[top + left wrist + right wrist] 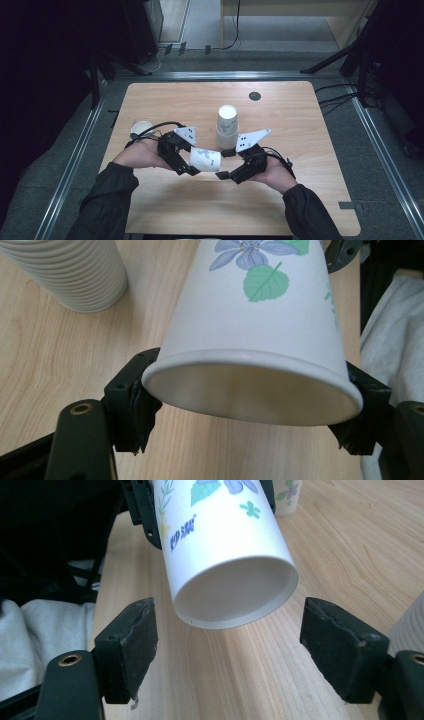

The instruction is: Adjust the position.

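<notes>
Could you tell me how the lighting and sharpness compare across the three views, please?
High view: dim, with dark surroundings; the table is evenly lit, and the floral cup reads small and soft. Left gripper view: bright; the cup's rim is sharp, and the left gripper jaws are dark. Right gripper view: bright; the right gripper pads are crisp, with the top left corner black.

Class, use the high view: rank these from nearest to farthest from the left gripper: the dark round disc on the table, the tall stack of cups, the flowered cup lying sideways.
From the left gripper:
1. Flowered cup: clamped in its jaws, lying sideways between both grippers.
2. Stack of cups: upright mid-table, just beyond the held cup.
3. Dark round disc: near the table's far edge.
</notes>
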Available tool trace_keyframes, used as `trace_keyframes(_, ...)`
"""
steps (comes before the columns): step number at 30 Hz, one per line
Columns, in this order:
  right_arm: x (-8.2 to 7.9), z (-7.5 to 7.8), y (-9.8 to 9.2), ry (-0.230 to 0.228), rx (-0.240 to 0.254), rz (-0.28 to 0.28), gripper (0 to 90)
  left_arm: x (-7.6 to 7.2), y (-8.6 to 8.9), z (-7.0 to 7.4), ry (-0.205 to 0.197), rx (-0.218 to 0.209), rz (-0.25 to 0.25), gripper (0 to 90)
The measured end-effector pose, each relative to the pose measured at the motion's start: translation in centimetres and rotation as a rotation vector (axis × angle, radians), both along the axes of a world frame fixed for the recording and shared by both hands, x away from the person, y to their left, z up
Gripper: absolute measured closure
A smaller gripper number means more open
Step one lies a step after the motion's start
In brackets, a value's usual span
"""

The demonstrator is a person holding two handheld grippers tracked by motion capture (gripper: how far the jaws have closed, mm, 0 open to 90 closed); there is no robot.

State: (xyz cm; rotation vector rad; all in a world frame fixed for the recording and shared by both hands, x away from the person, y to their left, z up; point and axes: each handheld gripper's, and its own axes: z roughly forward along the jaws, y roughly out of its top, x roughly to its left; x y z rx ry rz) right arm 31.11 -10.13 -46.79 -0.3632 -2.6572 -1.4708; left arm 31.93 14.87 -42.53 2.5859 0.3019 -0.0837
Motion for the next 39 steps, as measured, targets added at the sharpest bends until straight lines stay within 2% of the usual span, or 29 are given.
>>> trace_keyframes(5, 0.0, -0.2, 0.2, 0.013, 0.001, -0.003, 23.3, 0.0, -0.5, -0.2, 0.003, 0.029, -0.017, 25.2)
trace_keyframes(11, -0.1, -0.6, 0.8, 0.006, -0.014, 0.003, 23.4, 0.0, -1.2, -0.7, 0.011, 0.093, -0.015, 25.2)
trace_keyframes(14, -0.1, -0.9, 1.2, 0.015, -0.028, 0.008, 23.4, -0.1, -1.5, -0.8, 0.014, 0.106, -0.025, 25.2)
trace_keyframes(17, 0.0, -1.2, 1.5, 0.028, -0.022, 0.017, 24.6, -0.2, -1.8, -0.9, 0.017, 0.114, -0.032, 25.2)
trace_keyframes(24, -0.3, -1.5, 2.4, 0.018, -0.036, 0.053, 29.3, -0.6, -2.4, -1.2, 0.014, 0.146, -0.065, 25.0)
trace_keyframes(34, -0.5, -1.6, 2.6, 0.012, -0.048, 0.078, 32.9, -0.8, -2.7, -1.4, 0.015, 0.143, -0.067, 25.1)
trace_keyframes(37, -0.5, -1.4, 2.6, -0.003, -0.042, 0.08, 33.5, -0.7, -2.5, -1.3, 0.008, 0.135, -0.073, 24.7)
trace_keyframes(39, -0.6, -1.3, 2.6, -0.005, -0.042, 0.081, 33.6, -0.8, -2.4, -1.2, -0.01, 0.124, -0.084, 23.9)
